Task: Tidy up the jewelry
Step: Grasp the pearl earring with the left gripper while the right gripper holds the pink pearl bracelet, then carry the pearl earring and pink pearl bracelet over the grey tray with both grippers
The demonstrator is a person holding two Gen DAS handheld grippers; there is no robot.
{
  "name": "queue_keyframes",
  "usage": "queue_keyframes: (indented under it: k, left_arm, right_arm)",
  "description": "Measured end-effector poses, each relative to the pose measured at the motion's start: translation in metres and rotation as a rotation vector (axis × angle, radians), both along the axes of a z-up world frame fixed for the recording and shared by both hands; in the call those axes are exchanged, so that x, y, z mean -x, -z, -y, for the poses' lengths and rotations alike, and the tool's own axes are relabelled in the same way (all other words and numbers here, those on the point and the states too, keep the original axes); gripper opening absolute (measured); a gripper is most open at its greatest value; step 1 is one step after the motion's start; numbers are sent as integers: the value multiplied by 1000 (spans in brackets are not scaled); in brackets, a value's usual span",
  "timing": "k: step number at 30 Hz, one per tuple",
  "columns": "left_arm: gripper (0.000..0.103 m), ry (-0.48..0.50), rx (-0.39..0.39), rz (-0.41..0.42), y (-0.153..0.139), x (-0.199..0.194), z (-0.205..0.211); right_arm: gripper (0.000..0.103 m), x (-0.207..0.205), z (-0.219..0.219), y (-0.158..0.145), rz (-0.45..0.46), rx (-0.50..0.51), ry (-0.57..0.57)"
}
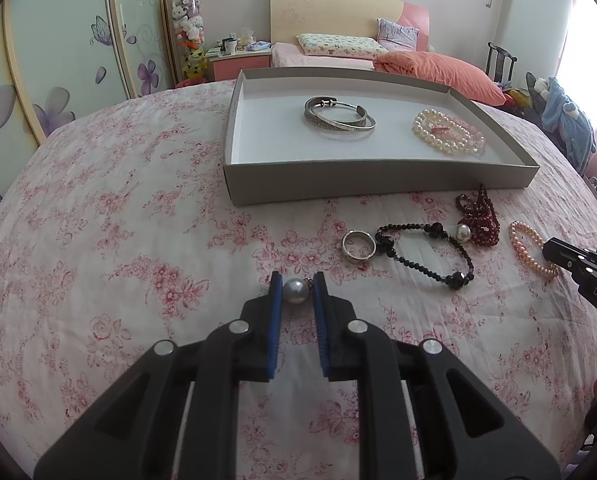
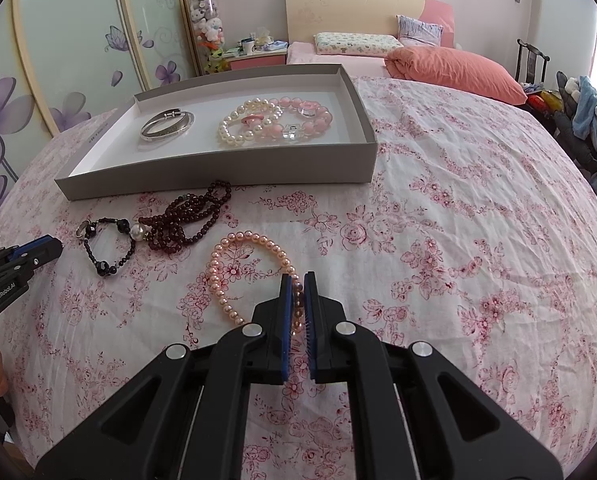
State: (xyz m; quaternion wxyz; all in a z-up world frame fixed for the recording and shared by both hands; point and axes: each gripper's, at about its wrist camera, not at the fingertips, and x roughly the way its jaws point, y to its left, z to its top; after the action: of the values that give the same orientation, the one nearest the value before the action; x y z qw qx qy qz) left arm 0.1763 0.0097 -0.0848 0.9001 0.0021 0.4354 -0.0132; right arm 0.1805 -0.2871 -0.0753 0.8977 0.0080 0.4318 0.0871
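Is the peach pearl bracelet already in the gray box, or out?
Out. The peach pearl bracelet lies on the floral cloth before the gray box, pinched by the right gripper.

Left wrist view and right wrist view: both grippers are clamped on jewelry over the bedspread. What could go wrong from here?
1. The left gripper pinches a round grey pearl only at its fingertips; it may squirt out when lifted.
2. The right gripper grips one short stretch of the pink pearl bracelet; the loose loop could swing and catch the tray wall.
3. The black bead bracelet touches the silver ring and may drag it.
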Motion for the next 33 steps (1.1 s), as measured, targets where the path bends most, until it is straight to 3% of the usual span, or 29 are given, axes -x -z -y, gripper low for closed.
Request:
queue_keyframes:
  k: [10,21,33]
  left_arm:
    - [16,-1,6,3,0,0,0]
    - [16,-16,16,38,-9,11,-6]
    - [16,-6,-14,149,-32,30,8]
  right_arm:
    - [6,0,5,-1,1,-53,-7]
    - [6,18,0,-34,133,-162,-49]
    - [6,26,0,-57,222,-233,-62]
